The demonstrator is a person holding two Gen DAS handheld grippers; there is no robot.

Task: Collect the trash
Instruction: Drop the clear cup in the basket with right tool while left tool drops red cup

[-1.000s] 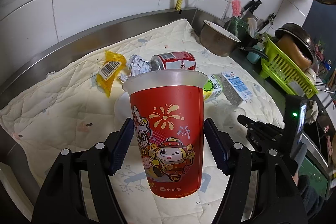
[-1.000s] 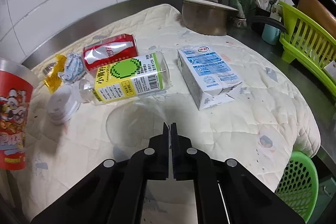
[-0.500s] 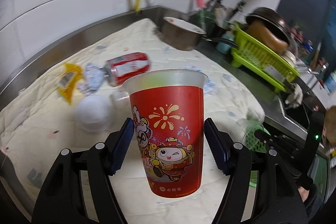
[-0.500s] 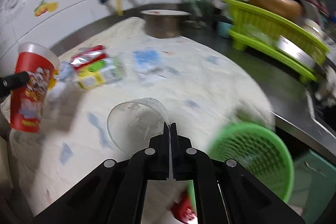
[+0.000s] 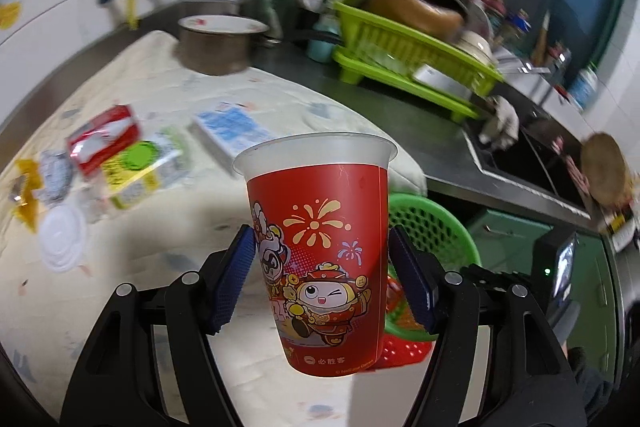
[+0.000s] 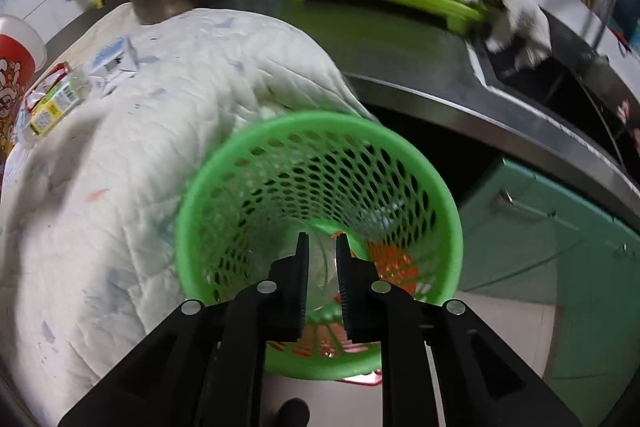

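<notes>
My left gripper [image 5: 322,277] is shut on a red printed cup [image 5: 320,247] and holds it upright in the air, beside the counter's edge and in front of a green mesh basket [image 5: 432,227]. My right gripper [image 6: 322,281] hangs over the mouth of the green mesh basket [image 6: 240,163], its jaws slightly apart. A clear plastic cup [image 6: 322,267] shows between and below the fingers, inside the basket; I cannot tell if it touches them. Red trash [image 6: 394,259] lies at the basket's bottom. The red cup also shows at the far left of the right wrist view [image 6: 16,67].
On the quilted cloth [image 5: 160,227] lie a red can [image 5: 106,139], a green-yellow carton [image 5: 140,171], a blue-white carton [image 5: 232,127], a white lid [image 5: 64,239] and yellow wrapper [image 5: 26,195]. A metal pot [image 5: 218,43], lime dish rack [image 5: 400,55] and sink [image 5: 532,163] stand behind.
Both grippers swung right, off the cloth toward the basket. The right gripper, earlier shut on the clear cup's rim, now has its jaws slightly parted over the basket with the cup inside it.
</notes>
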